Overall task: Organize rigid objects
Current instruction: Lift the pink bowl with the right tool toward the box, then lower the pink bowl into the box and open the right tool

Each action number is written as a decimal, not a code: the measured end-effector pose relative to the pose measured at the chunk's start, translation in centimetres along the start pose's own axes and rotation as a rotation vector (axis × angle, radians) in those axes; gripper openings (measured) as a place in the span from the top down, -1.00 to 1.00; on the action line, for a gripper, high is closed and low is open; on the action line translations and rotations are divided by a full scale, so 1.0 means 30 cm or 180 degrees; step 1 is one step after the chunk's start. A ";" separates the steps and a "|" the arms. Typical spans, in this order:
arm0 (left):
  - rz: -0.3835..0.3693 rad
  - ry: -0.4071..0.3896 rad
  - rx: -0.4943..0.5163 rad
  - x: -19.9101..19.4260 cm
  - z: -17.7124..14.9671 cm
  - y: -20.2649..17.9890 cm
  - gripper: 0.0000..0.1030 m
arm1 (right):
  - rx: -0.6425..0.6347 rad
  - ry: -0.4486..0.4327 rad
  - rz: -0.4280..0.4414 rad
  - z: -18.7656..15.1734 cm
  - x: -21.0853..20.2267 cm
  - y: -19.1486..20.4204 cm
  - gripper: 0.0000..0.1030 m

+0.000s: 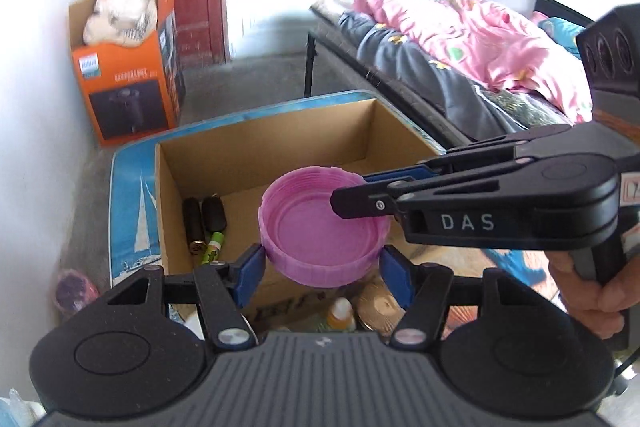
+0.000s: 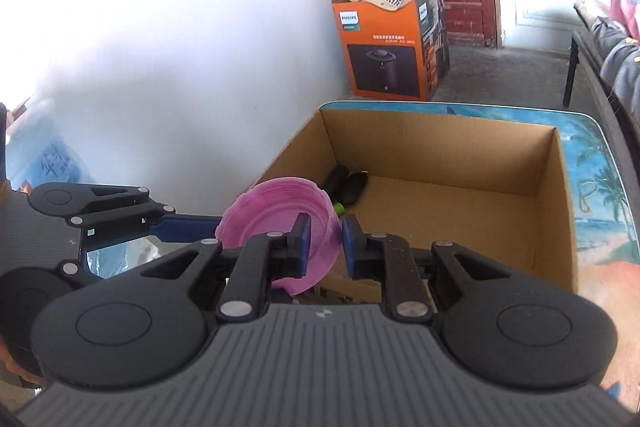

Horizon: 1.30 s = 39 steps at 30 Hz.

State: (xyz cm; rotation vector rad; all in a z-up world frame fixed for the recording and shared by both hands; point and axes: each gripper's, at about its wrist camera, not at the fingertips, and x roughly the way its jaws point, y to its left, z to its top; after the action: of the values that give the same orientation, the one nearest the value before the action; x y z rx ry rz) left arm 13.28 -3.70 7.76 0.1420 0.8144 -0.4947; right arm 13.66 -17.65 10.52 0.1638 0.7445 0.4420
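An open cardboard box sits on the worktop, with dark batteries in its corner. The pink lid hangs above the box's near edge. The left gripper clamps the lid across its width, jaws half-wide; the right gripper pinches its rim, jaws narrow.

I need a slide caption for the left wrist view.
Both grippers hold a pink lid above the open cardboard box.
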 end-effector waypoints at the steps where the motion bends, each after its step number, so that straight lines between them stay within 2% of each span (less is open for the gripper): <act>1: -0.0036 0.0102 -0.0075 0.034 0.027 0.029 -0.25 | 0.0074 0.0089 0.0029 0.029 0.040 -0.025 0.68; 4: -0.0111 0.0455 -0.0311 0.154 0.082 0.120 -0.25 | 0.0314 0.0441 0.0124 0.101 0.188 -0.107 0.68; 7: -0.0066 0.0739 -0.0385 0.265 0.102 0.164 -0.25 | 0.0563 0.0790 0.0235 0.133 0.317 -0.188 0.68; 10: 0.0069 0.0942 -0.0301 0.346 0.113 0.170 -0.25 | 0.0775 0.1111 0.0336 0.116 0.429 -0.235 0.69; 15: 0.0215 0.1210 -0.0149 0.430 0.129 0.161 -0.25 | 0.0813 0.1462 0.0408 0.081 0.536 -0.262 0.69; 21: 0.0325 0.1394 0.0021 0.483 0.130 0.140 -0.26 | 0.0986 0.1855 0.0545 0.058 0.638 -0.302 0.66; 28: 0.0303 0.1457 0.0003 0.491 0.131 0.148 -0.26 | 0.0933 0.2018 0.0561 0.049 0.649 -0.292 0.65; 35: 0.0321 0.1421 -0.0028 0.490 0.130 0.151 -0.28 | 0.0998 0.1990 0.0581 0.041 0.663 -0.302 0.64; 39: 0.0327 0.1384 -0.0022 0.475 0.131 0.152 -0.29 | 0.1032 0.1915 0.0609 0.043 0.652 -0.308 0.55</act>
State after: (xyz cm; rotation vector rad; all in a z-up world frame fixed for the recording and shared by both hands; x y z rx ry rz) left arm 26.31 -6.16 -0.20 0.2899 1.2269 -0.3674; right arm 30.29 -17.25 -3.37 0.4186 1.3999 0.5581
